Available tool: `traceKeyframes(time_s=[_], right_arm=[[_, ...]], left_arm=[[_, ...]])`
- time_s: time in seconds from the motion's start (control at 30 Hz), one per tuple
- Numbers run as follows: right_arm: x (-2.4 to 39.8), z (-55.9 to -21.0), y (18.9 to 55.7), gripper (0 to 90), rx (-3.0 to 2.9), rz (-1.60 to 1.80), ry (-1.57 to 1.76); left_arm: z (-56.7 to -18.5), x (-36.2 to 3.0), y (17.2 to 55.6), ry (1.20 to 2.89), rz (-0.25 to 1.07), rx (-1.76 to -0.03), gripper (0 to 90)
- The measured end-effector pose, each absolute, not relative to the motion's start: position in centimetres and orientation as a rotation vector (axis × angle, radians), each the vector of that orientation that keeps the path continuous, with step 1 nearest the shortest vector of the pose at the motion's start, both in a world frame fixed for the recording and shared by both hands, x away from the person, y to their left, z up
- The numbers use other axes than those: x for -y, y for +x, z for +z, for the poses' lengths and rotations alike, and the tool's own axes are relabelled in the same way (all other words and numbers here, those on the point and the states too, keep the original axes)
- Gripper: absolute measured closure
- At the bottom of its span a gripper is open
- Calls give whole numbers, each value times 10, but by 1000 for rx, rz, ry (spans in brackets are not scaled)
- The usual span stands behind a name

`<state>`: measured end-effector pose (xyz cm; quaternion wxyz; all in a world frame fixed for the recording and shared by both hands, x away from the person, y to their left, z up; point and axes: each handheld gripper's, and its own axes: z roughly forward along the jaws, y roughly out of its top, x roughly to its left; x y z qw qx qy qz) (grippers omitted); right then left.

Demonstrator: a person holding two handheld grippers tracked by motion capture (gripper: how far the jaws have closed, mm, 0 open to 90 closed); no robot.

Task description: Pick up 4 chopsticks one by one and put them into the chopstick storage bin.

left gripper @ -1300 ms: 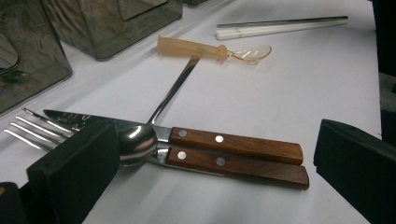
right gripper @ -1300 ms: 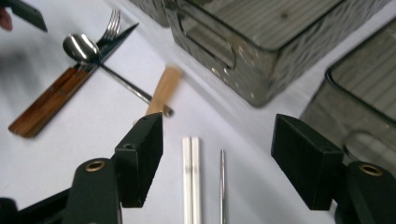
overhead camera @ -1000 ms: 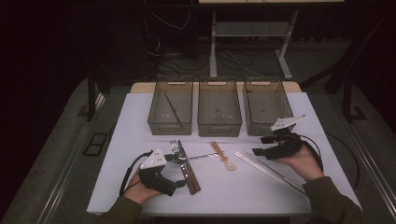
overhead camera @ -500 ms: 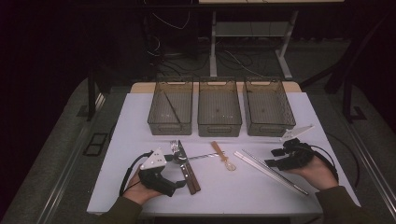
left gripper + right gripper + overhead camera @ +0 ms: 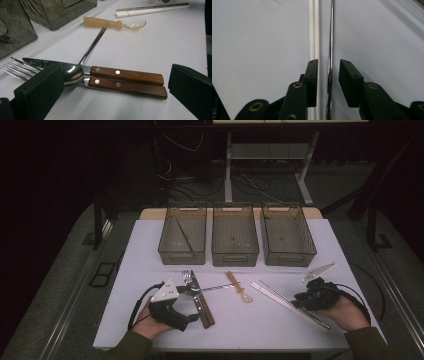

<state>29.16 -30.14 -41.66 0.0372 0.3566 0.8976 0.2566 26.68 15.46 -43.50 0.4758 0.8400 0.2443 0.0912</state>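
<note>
My right tongs (image 5: 324, 72): jaws just closing in, not yet pinching; the metal chopstick (image 5: 330, 50) runs between them, the white chopsticks (image 5: 314, 37) just outside one jaw.
Chopsticks: right of the amber spoon (image 5: 239, 288) on the white table (image 5: 320, 245).
My left tongs (image 5: 112, 100): jaws wide apart, nothing clamped, at the wooden-handled knife (image 5: 125, 75) and fork (image 5: 127, 88), left of the amber spoon.
Steel spoon (image 5: 75, 72): bowl touching the knife and fork.

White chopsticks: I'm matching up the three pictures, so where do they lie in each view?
High view: the white chopsticks lie slanted at the lower right of the table.
Left gripper view: top right, beyond the amber spoon.
Right gripper view: running straight up, just left of centre.
Shared landmark: the steel rod lying alongside them.
</note>
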Motion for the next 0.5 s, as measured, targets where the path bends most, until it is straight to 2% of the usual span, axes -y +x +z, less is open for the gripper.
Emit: traceKeyframes(time_s=[0.5], right_arm=[[312, -425, 281, 788, -2793, 656, 1086]], left_arm=[[-435, -154, 267, 2051, 225, -596, 0]])
